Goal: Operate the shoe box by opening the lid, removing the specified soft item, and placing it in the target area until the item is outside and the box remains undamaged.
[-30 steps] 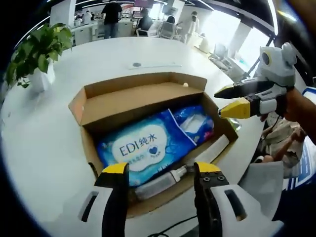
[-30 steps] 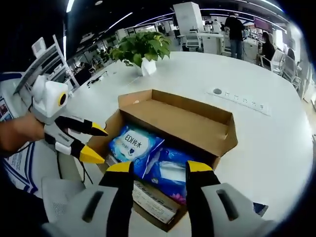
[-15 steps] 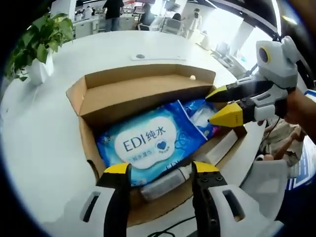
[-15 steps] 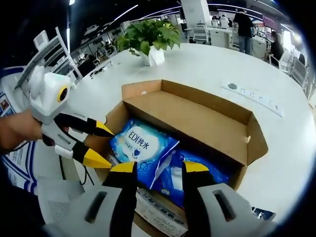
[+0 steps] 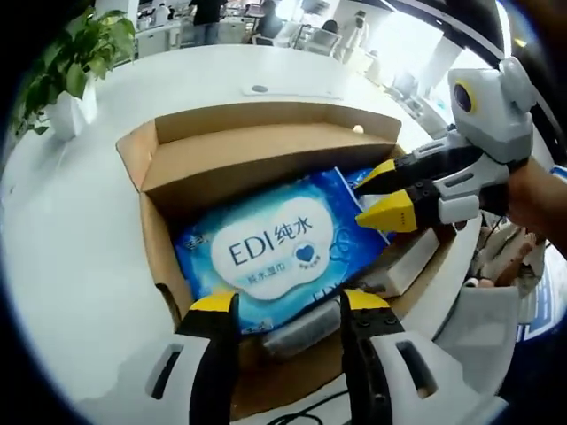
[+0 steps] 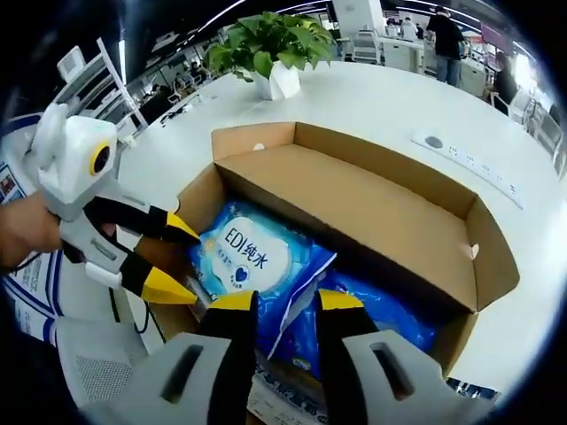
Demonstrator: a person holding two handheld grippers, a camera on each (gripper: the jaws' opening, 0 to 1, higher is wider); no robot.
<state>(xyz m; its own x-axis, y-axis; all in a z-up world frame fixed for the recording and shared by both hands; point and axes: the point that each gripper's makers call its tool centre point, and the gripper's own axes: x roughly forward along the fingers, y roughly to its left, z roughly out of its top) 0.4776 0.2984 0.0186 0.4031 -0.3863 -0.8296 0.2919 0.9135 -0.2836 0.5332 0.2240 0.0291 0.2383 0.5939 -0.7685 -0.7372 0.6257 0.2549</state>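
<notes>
An open cardboard shoe box [image 5: 248,164] [image 6: 372,208] lies on a white table. Inside it is a blue wipes pack marked EDI [image 5: 275,257] [image 6: 252,257], with a second blue pack [image 5: 359,181] [image 6: 372,314] beside it. My left gripper [image 5: 288,305] [image 6: 175,261] is open, its tips hovering at the near edge of the EDI pack. My right gripper [image 6: 285,303] [image 5: 379,195] is open with its jaws fairly close together, over the seam between the two packs and touching neither that I can see.
A grey-white bottle [image 5: 306,323] and a white carton [image 5: 409,257] lie along the box's near wall. A potted plant [image 5: 66,62] [image 6: 266,44] and a socket strip [image 5: 261,88] [image 6: 461,159] sit on the table [image 5: 71,230]. People stand far behind.
Both grippers have come closer to the box and lower over the packs. The right gripper's jaws have narrowed. The packs lie as before.
</notes>
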